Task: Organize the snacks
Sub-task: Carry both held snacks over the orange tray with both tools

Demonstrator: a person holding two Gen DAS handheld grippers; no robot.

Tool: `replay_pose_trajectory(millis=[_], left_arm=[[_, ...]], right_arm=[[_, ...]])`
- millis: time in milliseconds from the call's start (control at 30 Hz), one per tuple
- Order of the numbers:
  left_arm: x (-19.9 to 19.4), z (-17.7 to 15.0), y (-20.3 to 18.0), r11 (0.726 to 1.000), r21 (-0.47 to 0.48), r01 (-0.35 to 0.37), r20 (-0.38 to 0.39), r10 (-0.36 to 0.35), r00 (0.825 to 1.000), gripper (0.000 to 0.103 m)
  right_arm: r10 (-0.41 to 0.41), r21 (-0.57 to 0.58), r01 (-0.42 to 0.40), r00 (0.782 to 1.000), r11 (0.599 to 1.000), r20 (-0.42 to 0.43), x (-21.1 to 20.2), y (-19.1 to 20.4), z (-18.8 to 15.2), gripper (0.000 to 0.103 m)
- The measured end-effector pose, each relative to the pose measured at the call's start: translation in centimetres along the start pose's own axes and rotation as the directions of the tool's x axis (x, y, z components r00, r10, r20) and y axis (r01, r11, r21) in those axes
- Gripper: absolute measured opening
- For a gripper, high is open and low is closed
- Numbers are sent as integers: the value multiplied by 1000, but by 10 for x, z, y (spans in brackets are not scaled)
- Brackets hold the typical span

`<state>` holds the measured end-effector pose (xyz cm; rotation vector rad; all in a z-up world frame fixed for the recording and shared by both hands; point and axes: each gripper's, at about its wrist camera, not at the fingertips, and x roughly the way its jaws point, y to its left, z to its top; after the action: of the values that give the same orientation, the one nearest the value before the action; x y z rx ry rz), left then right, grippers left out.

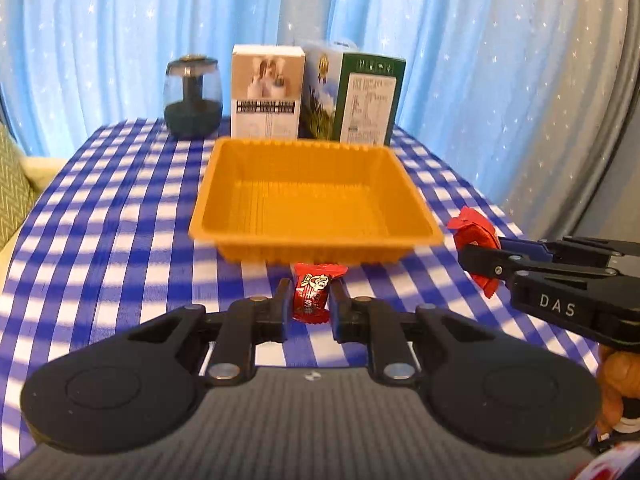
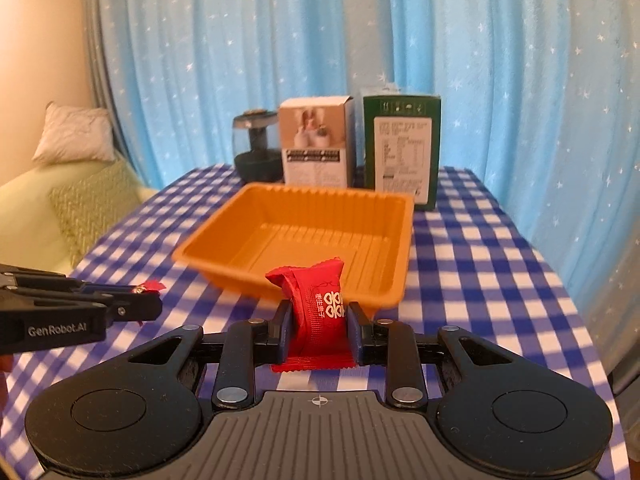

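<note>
An orange plastic tray (image 1: pixel 408 184) (image 2: pixel 404 236) stands in the middle of the checked table with nothing in it. My left gripper (image 1: pixel 307 296) is shut on a small red wrapped candy (image 1: pixel 314 292), held above the cloth just in front of the tray's near wall. My right gripper (image 2: pixel 318 314) is shut on a larger red snack packet (image 2: pixel 320 304) with white characters, also lifted before the tray. From the left wrist view the right gripper (image 1: pixel 478 264) enters at the right with its red packet (image 1: pixel 474 230). The left gripper (image 2: pixel 154 300) shows at the left of the right wrist view.
At the table's far edge stand a dark glass jar (image 1: pixel 193 96) (image 2: pixel 256 146), a white carton (image 1: pixel 267 92) (image 2: pixel 316 142) and a green carton (image 1: pixel 360 98) (image 2: pixel 402 148). Blue starred curtains hang behind. A pale sofa with cushions (image 2: pixel 76 200) lies off the table's left side.
</note>
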<state>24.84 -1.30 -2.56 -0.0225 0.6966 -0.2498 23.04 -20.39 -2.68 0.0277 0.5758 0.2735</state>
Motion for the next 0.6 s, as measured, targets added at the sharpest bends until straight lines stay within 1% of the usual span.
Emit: replay_pose_trajectory(millis=[133,367,533,600], left_arm=[[24,20,6,1000,-3,-4,21,4,1000,17],[66,43,19,999,-43,-9,28,10,1000,17],[89,60,23,999,-31,-18,37,19,999,17],[100,64,27,999,-42,-13,30,15,999,17]], right_arm=[[-9,22,10,1000,1000,-12,26,-8,20,29],[-21,61,22,1000,998,-15,69,-20,45,29],[-32,92,35,999,995,-33,100,-30,55,29],[-35,112,40,998,993,-48,110,-35,56,29]])
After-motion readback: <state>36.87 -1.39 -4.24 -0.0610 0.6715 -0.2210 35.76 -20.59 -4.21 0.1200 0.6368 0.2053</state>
